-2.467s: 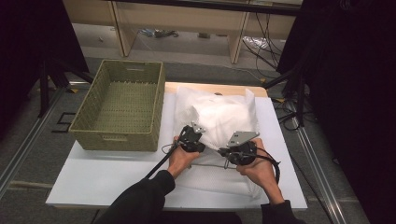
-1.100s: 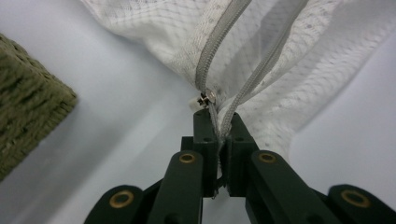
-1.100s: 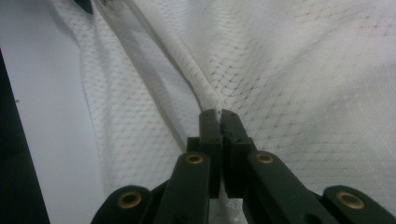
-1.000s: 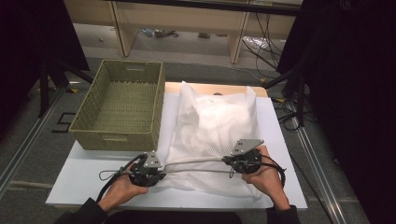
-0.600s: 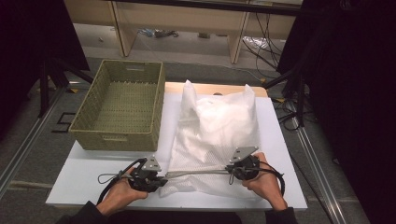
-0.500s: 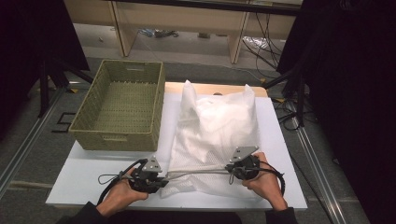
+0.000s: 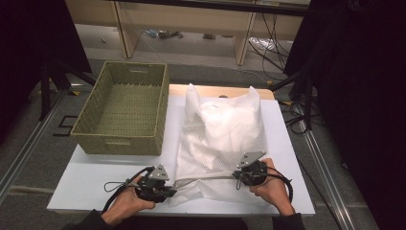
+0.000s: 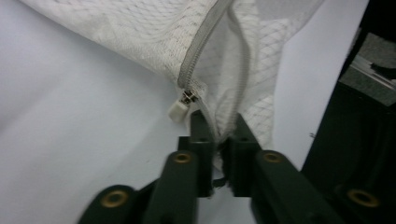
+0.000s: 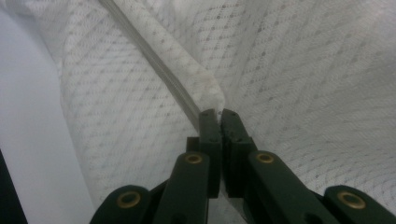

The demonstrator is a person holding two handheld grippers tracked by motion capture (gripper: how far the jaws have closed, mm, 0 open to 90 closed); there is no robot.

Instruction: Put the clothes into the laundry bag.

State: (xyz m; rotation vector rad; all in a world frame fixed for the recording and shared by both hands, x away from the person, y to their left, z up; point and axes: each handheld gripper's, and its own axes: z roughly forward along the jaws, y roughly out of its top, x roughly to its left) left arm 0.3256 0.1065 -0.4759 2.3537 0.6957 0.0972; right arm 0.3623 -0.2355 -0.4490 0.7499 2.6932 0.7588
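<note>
A white rectangular tabletop (image 7: 95, 182) stands on grey floor (image 7: 28, 158). At twelve o'clock runs a pale wooden shelf unit (image 7: 191, 19); black drapes (image 7: 364, 96) hang at three.

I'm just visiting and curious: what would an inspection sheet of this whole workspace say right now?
Surface: white table top, bare at its near left corner.
Job's things: white mesh laundry bag lying flat, something white inside; its zipper runs along the near edge, pull at the left end.
Clutter: empty green wicker basket at the far left.
Grippers: left gripper has mesh between its jaws, which have just been opening; right gripper is pinched on the bag's edge.
Cables: black cable loops from the left gripper; another trails from the right.
Surroundings: wooden shelving and loose floor wires beyond the table.
</note>
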